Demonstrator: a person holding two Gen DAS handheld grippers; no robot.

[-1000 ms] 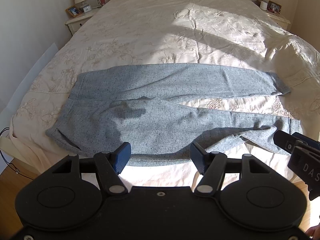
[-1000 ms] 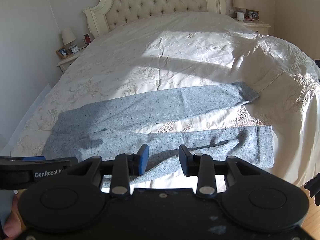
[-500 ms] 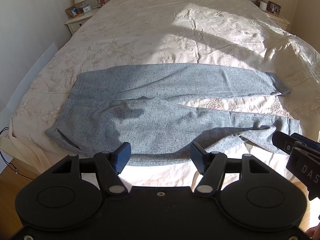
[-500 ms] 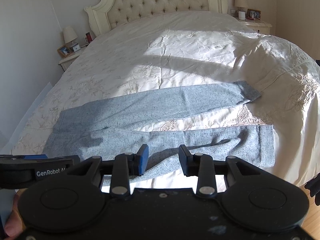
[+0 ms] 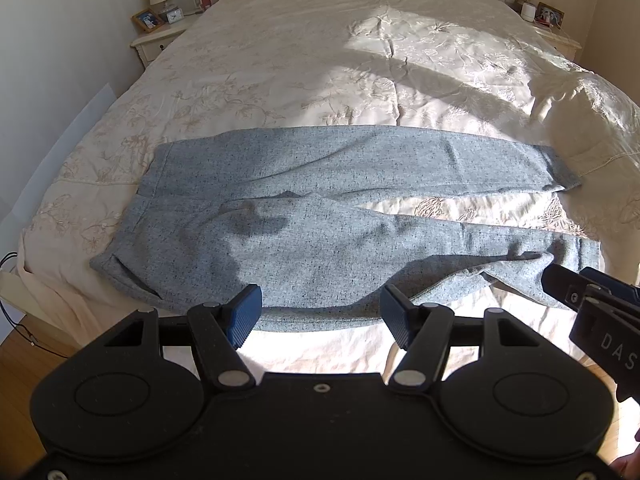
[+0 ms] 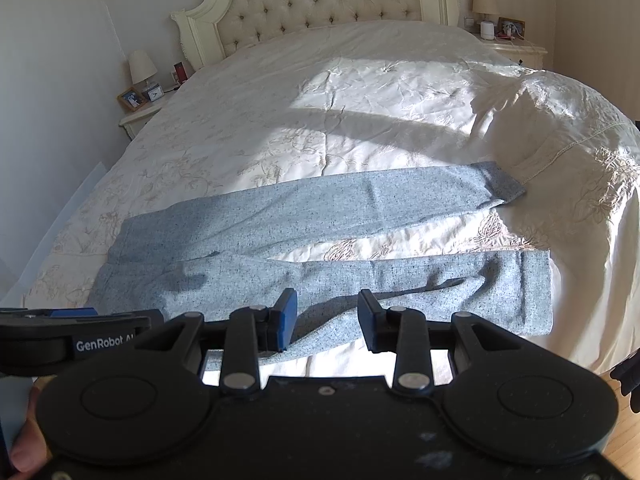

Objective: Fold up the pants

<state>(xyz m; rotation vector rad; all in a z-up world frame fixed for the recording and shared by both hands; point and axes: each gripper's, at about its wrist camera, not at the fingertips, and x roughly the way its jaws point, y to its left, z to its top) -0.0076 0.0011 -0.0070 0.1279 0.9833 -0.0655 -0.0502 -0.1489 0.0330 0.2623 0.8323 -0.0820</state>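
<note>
Both my grippers angled down, side by side: left gripper (image 5: 320, 314) jaws wide apart, right gripper (image 6: 327, 318) jaws apart, nothing gripped.

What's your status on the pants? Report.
Left gripper open, empty. Right gripper open, empty. Pants flat on bed, legs apart, unfolded. Nothing in the way.

A wide bed (image 5: 320, 60) with a cream embroidered cover carries grey pants (image 5: 320, 216) laid flat across its near end, waistband to the left, both legs spread apart toward the right.
</note>
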